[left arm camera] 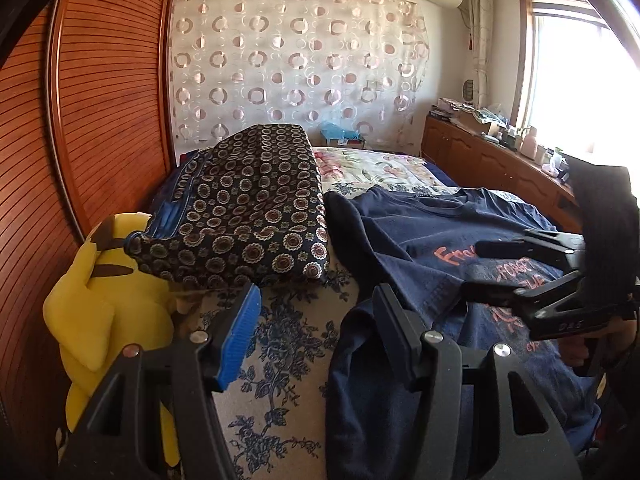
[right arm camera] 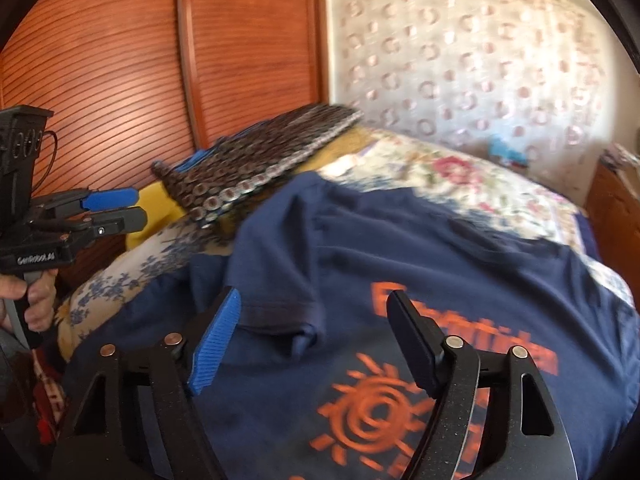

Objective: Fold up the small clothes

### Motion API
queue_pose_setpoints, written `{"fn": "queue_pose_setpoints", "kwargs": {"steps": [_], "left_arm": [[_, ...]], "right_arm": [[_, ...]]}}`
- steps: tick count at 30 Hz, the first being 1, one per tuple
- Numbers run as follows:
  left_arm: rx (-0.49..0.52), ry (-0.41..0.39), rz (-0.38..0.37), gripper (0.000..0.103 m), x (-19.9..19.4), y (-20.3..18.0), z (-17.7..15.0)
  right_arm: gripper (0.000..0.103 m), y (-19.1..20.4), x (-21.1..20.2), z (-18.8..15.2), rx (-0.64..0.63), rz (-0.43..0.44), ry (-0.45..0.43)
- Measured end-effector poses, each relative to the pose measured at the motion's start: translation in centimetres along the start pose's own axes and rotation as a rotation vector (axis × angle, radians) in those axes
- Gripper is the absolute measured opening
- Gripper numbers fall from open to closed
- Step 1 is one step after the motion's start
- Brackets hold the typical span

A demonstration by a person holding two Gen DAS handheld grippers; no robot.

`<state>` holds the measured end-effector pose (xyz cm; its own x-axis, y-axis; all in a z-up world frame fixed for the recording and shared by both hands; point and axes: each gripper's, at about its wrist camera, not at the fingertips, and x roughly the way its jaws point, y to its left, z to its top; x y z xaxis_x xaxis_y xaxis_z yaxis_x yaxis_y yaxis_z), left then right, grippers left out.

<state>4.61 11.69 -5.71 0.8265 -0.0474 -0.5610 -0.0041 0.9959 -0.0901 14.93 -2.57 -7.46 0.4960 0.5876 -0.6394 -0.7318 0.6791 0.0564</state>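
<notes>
A: Bedroom setting. Your work surface is a bed (left arm camera: pixel 280 360) with a blue-floral cover, a slatted wooden wardrobe (left arm camera: pixel 100 120) along its left side, a circle-patterned curtain (left arm camera: pixel 296 60) on the far wall, and a bright window (left arm camera: pixel 576 80) at right above a low wooden cabinet (left arm camera: pixel 480 156).

B: Position of your left gripper (left arm camera: pixel 316 332)?

A: Tilted downward over the near edge of the bed. Its jaws stand apart with nothing pinched: bare cover lies between them, and the right-hand jaw sits at the folded edge of the navy T-shirt (left arm camera: pixel 440 248). In the right wrist view your hand (right arm camera: pixel 36 300) grips its handle at far left.

B: And the right gripper (right arm camera: pixel 316 344)?

A: Also angled down, directly over the shirt. Jaws parted, nothing clamped; a sleeve lies below the gap. That view is motion-blurred.

B: Where is the shirt?

A: Spread across the bed, orange print facing up, left side already turned inward.

B: Other items?

A: A dark patterned garment (left arm camera: pixel 256 208) lies folded further back on the left, and a yellow plush toy (left arm camera: pixel 104 300) sits against the wardrobe.
</notes>
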Motion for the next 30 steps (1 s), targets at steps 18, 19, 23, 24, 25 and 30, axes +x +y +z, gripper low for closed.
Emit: {"fn": "queue_pose_setpoints", "kwargs": {"steps": [18, 19, 23, 24, 25, 30], "left_arm": [[0.016, -0.015, -0.024, 0.058, -1.5, 0.0, -0.8], [0.017, -0.013, -0.026, 0.058, -1.5, -0.1, -0.8], [0.015, -0.011, -0.031, 0.058, -1.4, -0.3, -0.8], [0.015, -0.009, -0.030, 0.058, -1.3, -0.4, -0.9], [0.014, -0.006, -0.030, 0.058, -1.2, -0.4, -0.9], [0.014, 0.001, -0.029, 0.058, -1.0, -0.6, -1.1]], "right_arm": [[0.014, 2.0, 5.9, 0.5, -0.028, 0.078, 0.126], [0.008, 1.8, 5.8, 0.6, -0.026, 0.078, 0.120], [0.002, 0.4, 4.4, 1.3, -0.014, 0.048, 0.060], [0.001, 0.0, 4.0, 1.5, 0.000, 0.047, 0.049], [0.001, -0.6, 3.7, 1.8, 0.019, 0.045, 0.038], [0.001, -3.7, 2.3, 2.9, 0.085, -0.014, 0.010]]}}
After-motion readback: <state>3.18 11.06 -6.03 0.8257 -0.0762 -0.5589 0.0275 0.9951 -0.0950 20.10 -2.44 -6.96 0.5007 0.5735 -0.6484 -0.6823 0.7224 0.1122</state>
